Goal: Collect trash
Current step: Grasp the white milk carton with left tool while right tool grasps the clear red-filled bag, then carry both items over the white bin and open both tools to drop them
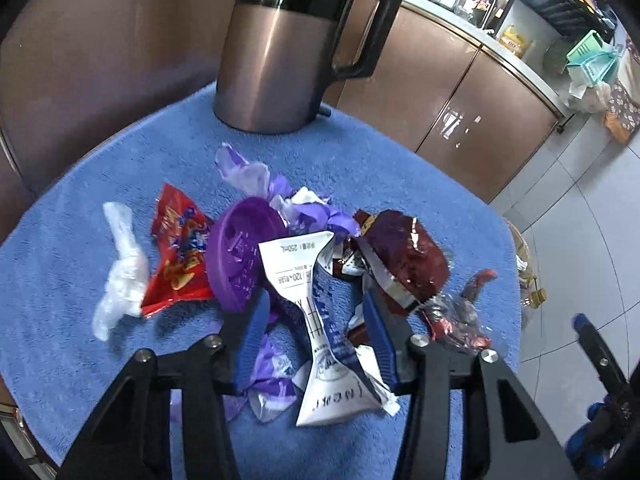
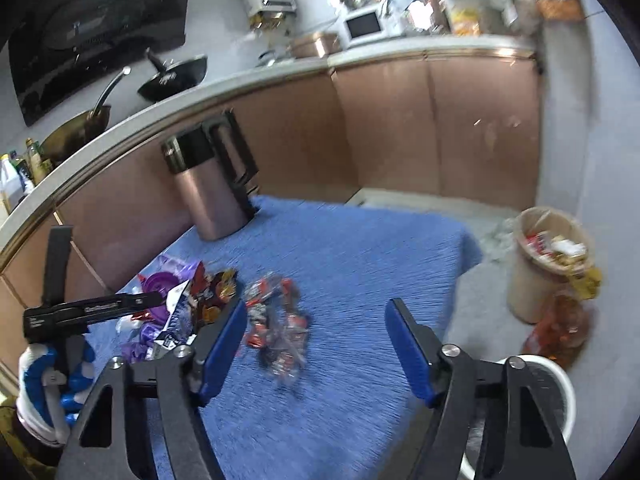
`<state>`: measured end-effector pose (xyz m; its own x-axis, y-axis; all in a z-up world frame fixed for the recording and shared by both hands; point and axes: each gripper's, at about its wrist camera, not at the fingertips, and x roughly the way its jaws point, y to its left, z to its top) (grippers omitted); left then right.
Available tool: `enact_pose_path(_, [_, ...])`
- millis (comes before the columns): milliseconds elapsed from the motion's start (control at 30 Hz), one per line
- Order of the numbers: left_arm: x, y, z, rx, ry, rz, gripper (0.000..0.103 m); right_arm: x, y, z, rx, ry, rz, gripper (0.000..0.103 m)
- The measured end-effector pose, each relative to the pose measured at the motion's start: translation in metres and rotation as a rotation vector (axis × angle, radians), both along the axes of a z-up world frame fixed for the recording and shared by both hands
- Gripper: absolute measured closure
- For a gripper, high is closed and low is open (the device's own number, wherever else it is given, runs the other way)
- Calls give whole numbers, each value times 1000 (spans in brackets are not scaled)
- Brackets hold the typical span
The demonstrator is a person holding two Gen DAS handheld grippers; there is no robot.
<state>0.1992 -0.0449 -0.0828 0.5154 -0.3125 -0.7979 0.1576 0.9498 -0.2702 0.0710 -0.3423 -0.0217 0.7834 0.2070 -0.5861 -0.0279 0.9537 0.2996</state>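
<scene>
A pile of trash lies on a blue towel (image 1: 360,152): a flattened white milk carton (image 1: 320,344), a purple lid (image 1: 236,252), a red snack bag (image 1: 180,256), clear plastic (image 1: 120,276), a dark red wrapper (image 1: 404,256) and purple-white scraps (image 1: 256,176). My left gripper (image 1: 315,298) is open and straddles the carton's narrow waist, pads clear of it. My right gripper (image 2: 316,306) is open just above the towel. A crumpled clear-and-red wrapper (image 2: 276,332) lies between its fingers, close to the left one, untouched.
A tall copper-and-black kettle (image 1: 288,48) stands at the towel's far edge. On the floor to the right are a beige trash bin (image 2: 548,264) with rubbish in it, a red bag (image 2: 560,328) and a white bucket (image 2: 560,384). Brown cabinets (image 2: 440,128) run behind.
</scene>
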Motion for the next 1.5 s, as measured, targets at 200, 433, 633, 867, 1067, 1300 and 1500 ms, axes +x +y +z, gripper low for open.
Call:
enact_pose_path(200, [17, -2, -20, -12, 68, -2, 58, 50, 18, -26, 53, 99, 87, 48])
enact_pose_path(433, [24, 3, -29, -25, 94, 9, 72, 99, 29, -63, 85, 203, 119, 60])
enact_pose_path(633, [21, 2, -27, -9, 70, 8, 78, 109, 31, -70, 88, 234, 127, 92])
enact_pose_path(867, [-1, 14, 6, -58, -22, 24, 78, 78, 30, -34, 77, 128, 112, 93])
enact_pose_path(1067, [-34, 23, 52, -79, -123, 29, 79, 34, 24, 10, 79, 18, 92, 93])
enact_pose_path(1300, [-72, 5, 95, -97, -213, -27, 79, -30, 1, 43, 79, -88, 35, 93])
enact_pose_path(1500, [-92, -61, 103, -127, -201, -171, 79, -79, -42, 45, 28, -88, -100, 93])
